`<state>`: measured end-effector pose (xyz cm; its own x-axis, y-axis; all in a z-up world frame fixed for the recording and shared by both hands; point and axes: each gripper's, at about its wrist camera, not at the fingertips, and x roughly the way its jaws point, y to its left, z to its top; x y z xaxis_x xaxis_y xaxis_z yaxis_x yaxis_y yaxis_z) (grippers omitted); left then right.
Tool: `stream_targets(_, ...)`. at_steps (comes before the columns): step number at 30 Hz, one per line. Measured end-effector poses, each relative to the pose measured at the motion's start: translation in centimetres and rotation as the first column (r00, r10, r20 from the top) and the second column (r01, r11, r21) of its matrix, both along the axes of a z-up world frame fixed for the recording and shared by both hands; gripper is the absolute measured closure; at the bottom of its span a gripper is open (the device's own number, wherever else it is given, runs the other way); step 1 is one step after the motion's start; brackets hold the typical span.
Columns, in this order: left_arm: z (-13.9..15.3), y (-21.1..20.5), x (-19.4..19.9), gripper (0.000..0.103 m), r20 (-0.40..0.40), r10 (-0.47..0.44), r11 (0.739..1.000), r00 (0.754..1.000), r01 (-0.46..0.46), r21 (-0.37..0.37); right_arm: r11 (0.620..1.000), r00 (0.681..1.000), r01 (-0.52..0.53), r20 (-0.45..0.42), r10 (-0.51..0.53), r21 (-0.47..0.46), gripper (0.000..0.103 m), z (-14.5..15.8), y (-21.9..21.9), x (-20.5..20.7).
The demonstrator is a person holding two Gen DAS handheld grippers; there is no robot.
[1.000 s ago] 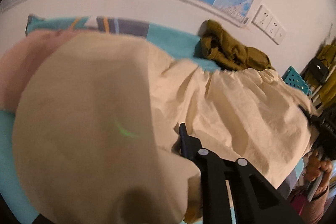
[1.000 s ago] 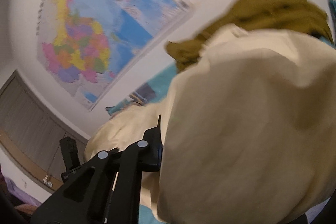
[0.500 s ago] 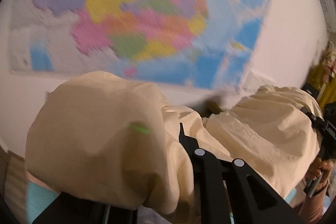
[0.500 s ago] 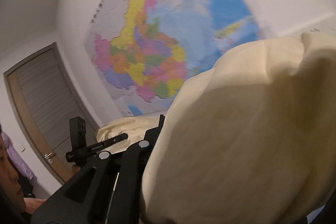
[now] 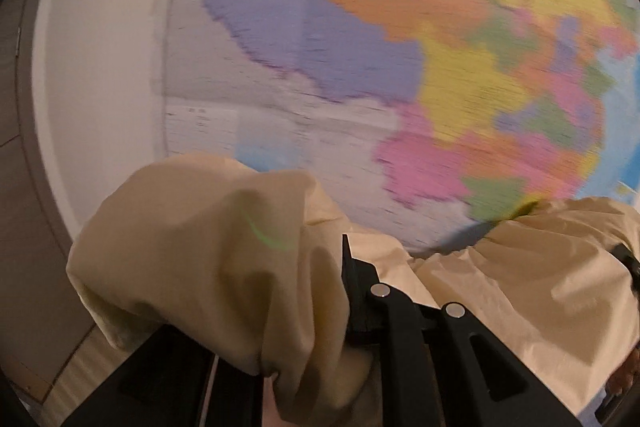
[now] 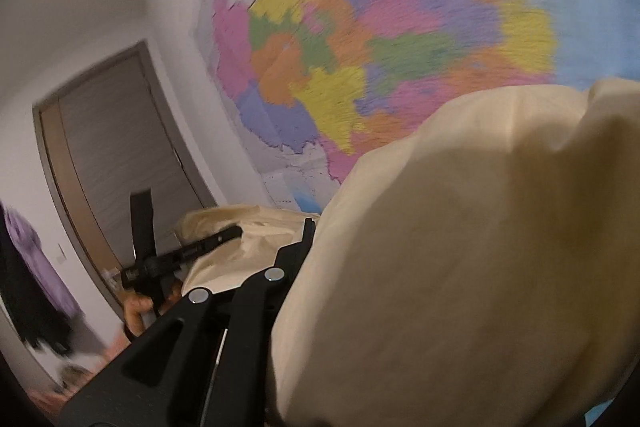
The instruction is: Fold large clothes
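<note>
A large cream garment [image 5: 208, 259] is held up in the air between both grippers. My left gripper [image 5: 320, 307] is shut on one bunched edge of it; cloth drapes over the left finger. The garment also fills the right wrist view [image 6: 460, 267], where my right gripper [image 6: 308, 267] is shut on the other edge and cloth hides one finger. The left gripper shows at a distance in the right wrist view [image 6: 180, 259], pinching the cloth. Both cameras point up at the wall; the bed is out of view.
A big coloured wall map [image 5: 440, 47] fills the background, and it also shows in the right wrist view [image 6: 380, 47]. A grey door [image 6: 112, 155] stands at the left of the right wrist view, with dark and purple clothes [image 6: 28, 287] hanging beside it.
Both grippers have lifted the cream garment up off the bed. The views swung from the bed and olive clothing to the wall map.
</note>
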<state>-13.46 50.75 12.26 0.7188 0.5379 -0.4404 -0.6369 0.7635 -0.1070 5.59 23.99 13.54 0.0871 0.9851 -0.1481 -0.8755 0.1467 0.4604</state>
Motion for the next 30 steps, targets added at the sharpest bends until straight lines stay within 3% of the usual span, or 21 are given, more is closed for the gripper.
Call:
stream_targets(2,-1.5,3.0,-0.2,0.091,-0.001,0.041,0.999,0.999,-0.041,-0.029,1.0,0.999,-0.022,0.049,0.023,-0.018,0.094,-1.6,2.4,-1.2)
stream_targets(5,-5.6,7.2,-0.9,0.09,-0.009,0.098,0.987,0.995,-0.098,-0.125,0.988,0.996,-0.092,-0.001,0.092,-0.122,0.094,-7.1,6.1,-2.6)
stream_targets(8,-14.2,11.1,-1.1,0.091,-0.17,0.166,0.954,0.971,-0.202,-0.22,0.946,0.984,-0.166,-0.114,0.139,-0.28,0.092,-14.1,8.6,-3.4)
stream_targets(10,-17.8,12.5,-1.9,0.09,-0.211,0.188,0.929,0.959,-0.244,-0.279,0.918,0.974,-0.203,-0.17,0.152,-0.342,0.088,-17.7,8.9,-4.1)
stream_targets(13,-20.5,13.7,-4.3,0.088,-0.137,0.17,0.89,0.976,-0.212,-0.404,0.911,0.959,-0.238,-0.228,0.166,-0.337,0.077,-18.7,7.4,-4.0)
stream_targets(17,-20.3,13.1,-4.5,0.087,-0.153,0.148,0.915,0.977,-0.194,-0.354,0.915,0.946,-0.262,-0.267,0.182,-0.307,0.045,-17.7,4.5,-3.3)
stream_targets(21,-20.0,12.8,-4.2,0.085,-0.16,0.141,0.922,0.977,-0.188,-0.337,0.935,0.941,-0.214,-0.316,0.12,-0.284,0.042,-17.2,1.3,-2.1)
stream_targets(25,-20.7,12.7,-4.0,0.084,-0.167,0.135,0.924,0.977,-0.185,-0.335,0.955,0.903,-0.154,-0.429,0.032,-0.252,0.043,-17.9,-1.2,0.5)
stream_targets(26,-20.8,12.8,-3.9,0.083,-0.17,0.138,0.92,0.976,-0.19,-0.341,0.959,0.892,-0.155,-0.451,0.033,-0.237,0.052,-18.1,-1.3,0.9)
stream_targets(27,-20.8,12.9,-3.9,0.083,-0.168,0.142,0.916,0.975,-0.194,-0.351,0.962,0.887,-0.151,-0.46,0.032,-0.225,0.073,-18.2,-1.1,1.1)
stream_targets(28,-21.0,13.1,-3.6,0.083,-0.167,0.144,0.914,0.975,-0.195,-0.355,0.959,0.892,-0.168,-0.449,0.05,-0.227,0.084,-18.3,-0.9,0.8)
stream_targets(30,-21.3,13.1,-3.5,0.08,-0.178,0.151,0.911,0.972,-0.206,-0.357,0.947,0.903,-0.178,-0.427,0.049,-0.267,0.09,-19.2,-0.4,-0.2)
